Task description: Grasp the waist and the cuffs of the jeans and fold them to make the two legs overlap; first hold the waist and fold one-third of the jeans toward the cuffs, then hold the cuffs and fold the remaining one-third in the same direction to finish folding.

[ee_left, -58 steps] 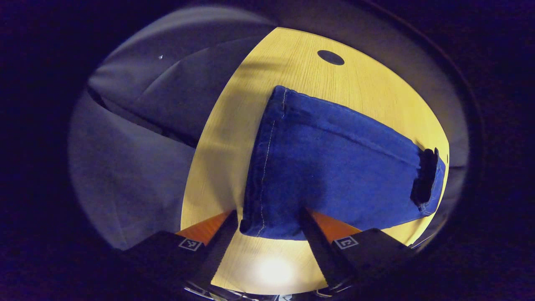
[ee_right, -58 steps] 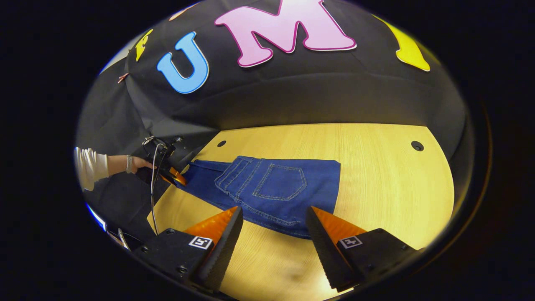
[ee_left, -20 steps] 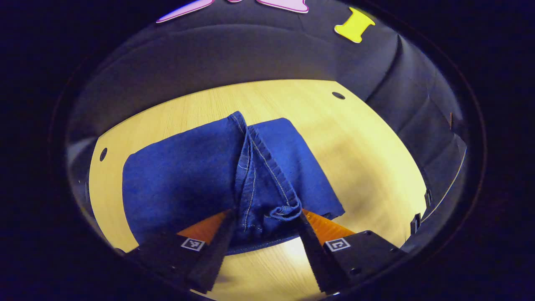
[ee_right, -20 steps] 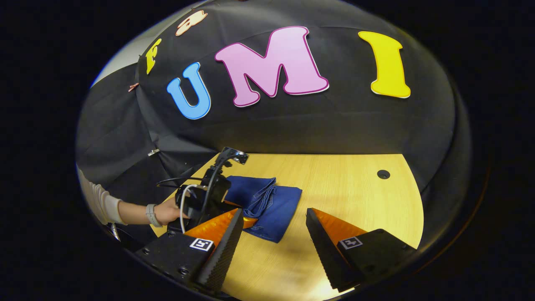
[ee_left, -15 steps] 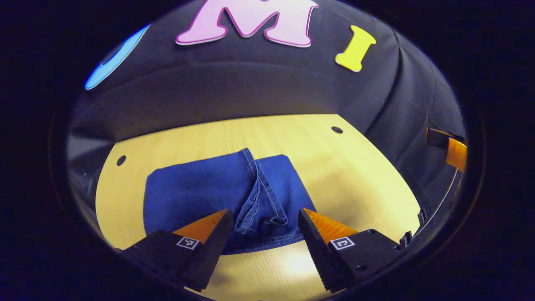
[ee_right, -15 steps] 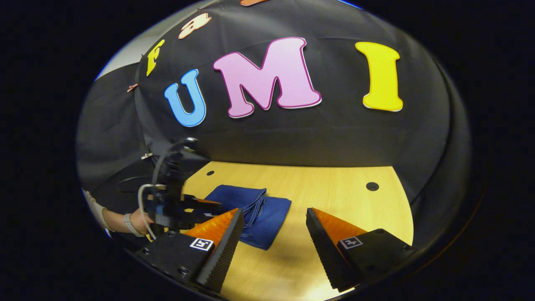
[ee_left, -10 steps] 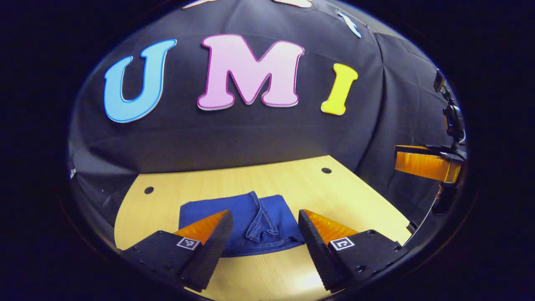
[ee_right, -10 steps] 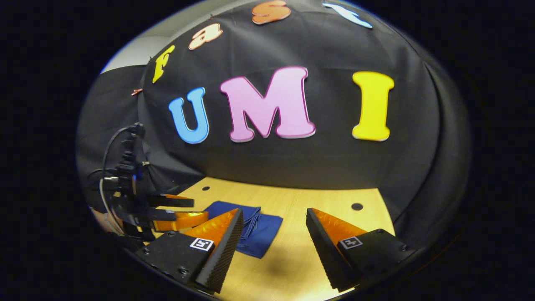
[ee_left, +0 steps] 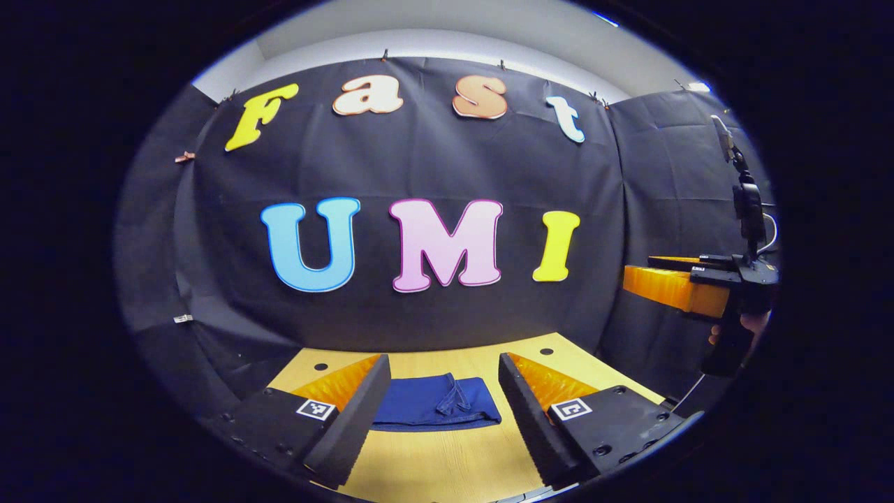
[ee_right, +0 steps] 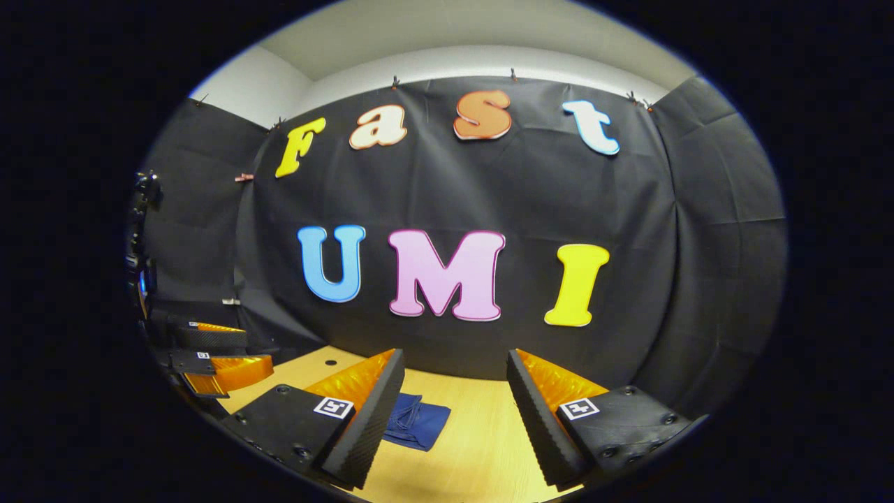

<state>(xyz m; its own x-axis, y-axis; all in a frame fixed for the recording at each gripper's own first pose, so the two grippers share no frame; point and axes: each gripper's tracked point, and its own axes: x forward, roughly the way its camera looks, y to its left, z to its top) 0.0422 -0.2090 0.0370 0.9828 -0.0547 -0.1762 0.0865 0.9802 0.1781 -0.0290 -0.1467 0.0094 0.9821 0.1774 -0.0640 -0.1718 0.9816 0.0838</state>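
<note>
The blue jeans [ee_left: 436, 410] lie folded into a small flat bundle on the wooden table [ee_left: 433, 464], a seamed cuff edge on top. My left gripper [ee_left: 442, 360] hovers above and back from them, open, nothing between its fingers. In the right gripper view the jeans [ee_right: 419, 423] show small and low, partly behind one fingertip. My right gripper [ee_right: 455, 354] is open too and holds nothing. Each gripper also shows from the side in the other's view: the right gripper [ee_left: 632, 278] at the right edge, the left gripper [ee_right: 257, 349] at the left edge, both raised off the table.
The black cloth wall [ee_left: 419, 161] rises right behind the table's far edge. Small round holes [ee_left: 320, 366] mark the tabletop's back corners. A hand [ee_left: 751, 323] holds the right gripper's handle, with a cable trailing from it.
My left gripper has let go of the cuffs, leaving them folded over the bundle. Both grippers have risen and drawn back from the table, tilting up toward the wall.
</note>
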